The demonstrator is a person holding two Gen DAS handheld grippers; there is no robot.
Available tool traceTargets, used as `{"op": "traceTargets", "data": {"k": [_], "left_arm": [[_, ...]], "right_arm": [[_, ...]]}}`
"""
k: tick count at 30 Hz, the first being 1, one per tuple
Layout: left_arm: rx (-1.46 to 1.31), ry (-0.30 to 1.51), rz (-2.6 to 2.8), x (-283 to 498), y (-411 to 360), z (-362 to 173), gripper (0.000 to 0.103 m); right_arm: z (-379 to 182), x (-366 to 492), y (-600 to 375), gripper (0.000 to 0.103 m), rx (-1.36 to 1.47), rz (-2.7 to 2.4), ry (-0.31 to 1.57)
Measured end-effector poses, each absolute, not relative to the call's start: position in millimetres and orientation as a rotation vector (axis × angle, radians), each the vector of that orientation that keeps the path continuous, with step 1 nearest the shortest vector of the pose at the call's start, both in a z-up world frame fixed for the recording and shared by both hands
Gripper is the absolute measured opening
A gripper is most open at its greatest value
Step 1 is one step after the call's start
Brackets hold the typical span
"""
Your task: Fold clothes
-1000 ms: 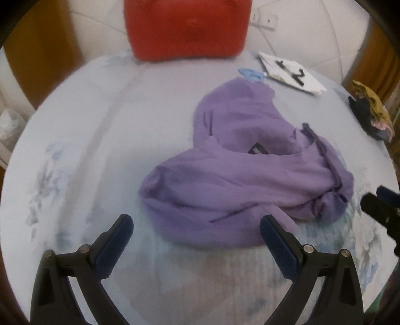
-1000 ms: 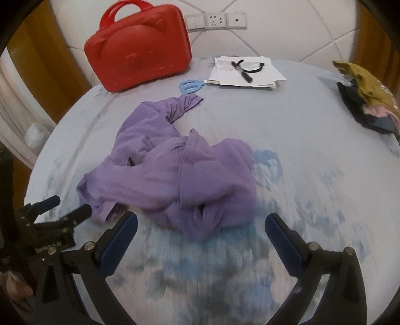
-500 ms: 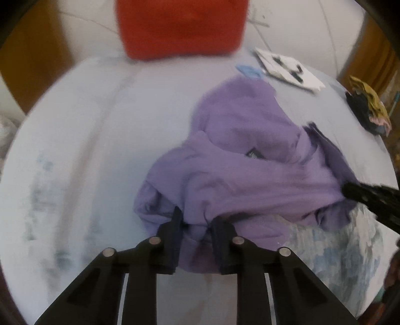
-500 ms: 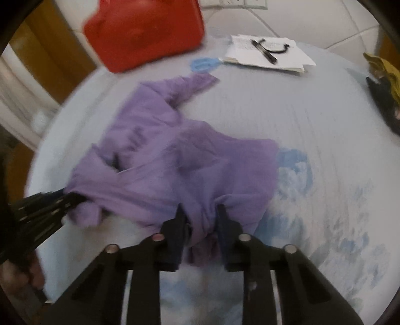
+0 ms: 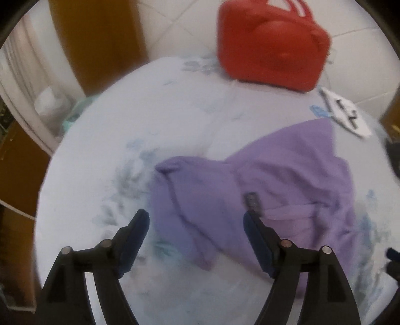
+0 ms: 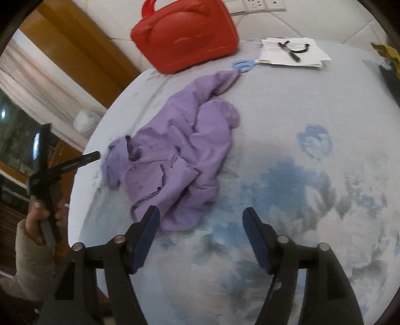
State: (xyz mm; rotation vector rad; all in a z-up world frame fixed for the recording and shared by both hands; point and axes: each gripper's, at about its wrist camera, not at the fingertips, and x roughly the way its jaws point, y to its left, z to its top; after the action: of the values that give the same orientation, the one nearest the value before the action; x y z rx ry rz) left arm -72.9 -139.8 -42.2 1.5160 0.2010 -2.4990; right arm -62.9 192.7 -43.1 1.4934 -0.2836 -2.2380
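Both hand-held grippers, left and right, now spread apart, purple garment released.

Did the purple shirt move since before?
Yes. The shirt has been dragged and spread leftward, away from the blue flower print it touched earlier; both grippers have let go.

- Red hard-shell plastic case: motion blur is smearing it in the left wrist view; the top edge is cutting off its handle.
- Crumpled purple fabric garment: its near edge is lying hidden behind a dark fingertip pad; the small dark label is reading too blurred to tell.
- White paper sheets: blurring is making the dark items on top unidentifiable.
- Yellow and dark cloth pile: the right edge of the right wrist view is cropping most of it.
- Wall socket strip: the top edge is clipping it.
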Motion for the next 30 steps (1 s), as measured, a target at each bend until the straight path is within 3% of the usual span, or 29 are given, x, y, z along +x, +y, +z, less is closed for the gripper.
{"op": "traceTargets", "data": {"k": [2, 9, 10, 11, 14, 21, 26, 30], "left_arm": [[1.555, 0.228, -2.55, -72.3, -115.7, -44.9, 0.079], [1.771, 0.066, -2.632, -81.3, -20.1, -98.4, 0.078], [1.8, 0.051, -2.628, -82.0, -12.7, -107.0, 0.064], [1.822, 0.044, -2.621, -81.6, -9.3, -114.1, 0.03], [1.794, 0.099, -2.592, -68.7, -22.0, -111.4, 0.008], [1.546, 0.199, -2.413, -10.8, -119.4, -67.5, 0.008], [1.452, 0.32, -2.238, 24.2, -206.1, -62.5, 0.008], [1.448, 0.381, -2.239, 30.3, -230.9, -62.9, 0.008]], "right_arm": [[-46.2, -64.4, 199.3, 0.068, 1.508, -2.25, -0.28], [-62.7, -63.1, 219.3, 0.068, 1.566, -2.267, -0.271], [-64.8, -63.9, 221.1, 0.068, 1.572, -2.264, -0.268], [-66.1, -64.0, 222.3, 0.068, 1.575, -2.261, -0.268], [-68.8, -65.2, 223.7, 0.068, 1.572, -2.245, -0.251], [-70.3, -85.5, 208.1, 0.068, 1.529, -2.199, -0.208], [-77.1, -118.3, 185.9, 0.068, 1.539, -2.166, -0.244], [-86.6, -146.4, 168.5, 0.068, 1.576, -2.169, -0.292]]}}
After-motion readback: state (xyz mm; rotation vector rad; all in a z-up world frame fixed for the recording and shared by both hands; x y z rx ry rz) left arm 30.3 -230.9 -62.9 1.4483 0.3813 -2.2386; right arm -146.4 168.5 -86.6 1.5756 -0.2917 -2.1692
